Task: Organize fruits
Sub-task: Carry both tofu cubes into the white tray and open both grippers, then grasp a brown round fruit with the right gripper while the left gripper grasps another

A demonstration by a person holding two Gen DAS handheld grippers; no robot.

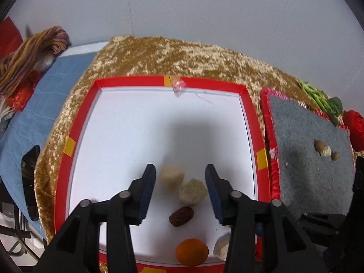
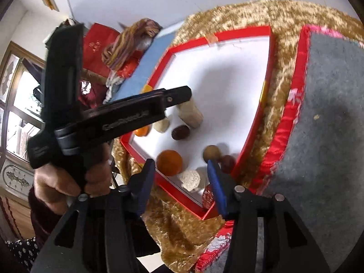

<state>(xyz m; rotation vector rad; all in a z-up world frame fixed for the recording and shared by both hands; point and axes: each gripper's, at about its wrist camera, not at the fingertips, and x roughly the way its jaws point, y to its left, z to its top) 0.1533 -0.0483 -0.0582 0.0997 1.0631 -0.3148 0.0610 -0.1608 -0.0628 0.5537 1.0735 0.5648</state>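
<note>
From the left wrist view, the left gripper hangs wide open and empty over the near edge of the red-rimmed tray, where a pale lump, a date and an orange sit gathered. Two small brown fruits lie apart on the grey mat, seemingly left to move.

From the right wrist view, the right gripper is open too, holding nothing, above the tray's near corner by a round brown fruit.
</note>
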